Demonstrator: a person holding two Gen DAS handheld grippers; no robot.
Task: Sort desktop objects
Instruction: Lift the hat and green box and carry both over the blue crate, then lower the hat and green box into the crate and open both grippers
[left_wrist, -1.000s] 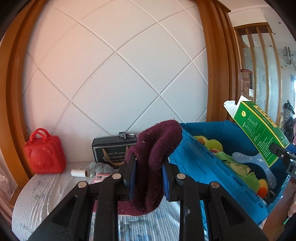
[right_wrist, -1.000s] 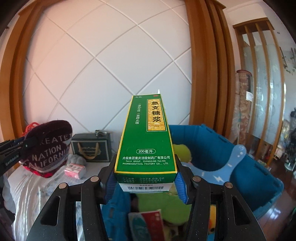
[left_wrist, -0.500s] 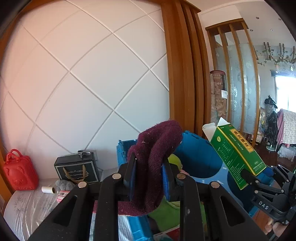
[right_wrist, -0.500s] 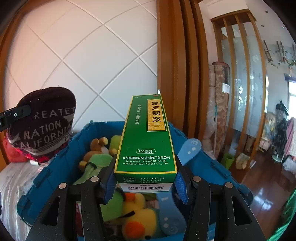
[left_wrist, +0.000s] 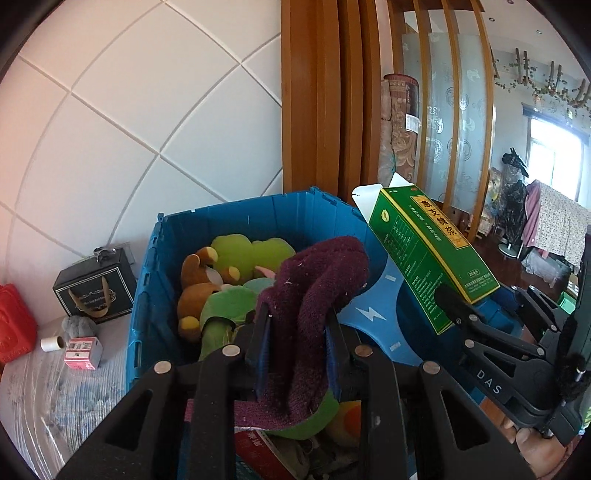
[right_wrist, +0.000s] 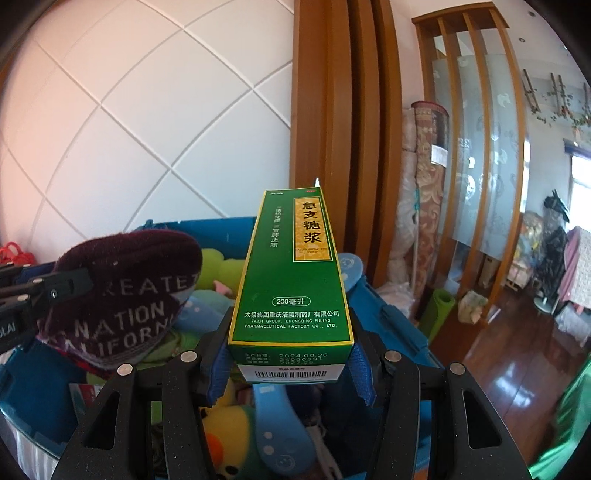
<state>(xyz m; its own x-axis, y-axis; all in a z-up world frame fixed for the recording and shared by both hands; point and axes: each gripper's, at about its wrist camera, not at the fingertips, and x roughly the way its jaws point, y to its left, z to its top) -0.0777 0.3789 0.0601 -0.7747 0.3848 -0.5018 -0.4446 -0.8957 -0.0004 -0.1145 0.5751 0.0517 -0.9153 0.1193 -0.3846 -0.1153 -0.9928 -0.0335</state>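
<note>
I find the blue crate (left_wrist: 236, 214) to be the largest item, standing on the worktop (left_wrist: 55, 391) against the tiled wall and already holding plush toys: a green one (left_wrist: 251, 251), a brown bear (left_wrist: 199, 280) and a yellow duck (right_wrist: 225, 443). To its left on the worktop sit a black gift box (left_wrist: 94, 288), a red bag (left_wrist: 13, 325), a small pink box (left_wrist: 82, 349) and a white roll (left_wrist: 51, 343), each apart from the crate. My right claw (right_wrist: 288, 365) is clamped on the lower end of a green medicine box (right_wrist: 295, 273), which stands upright above the crate's right side, its top flap open. My left claw (left_wrist: 297, 332) is closed on a maroon knit hat (left_wrist: 317, 288), its fingers (left_wrist: 258, 343) pinching the fabric, with the hat hanging over the crate's interior, just left of the medicine box.
</note>
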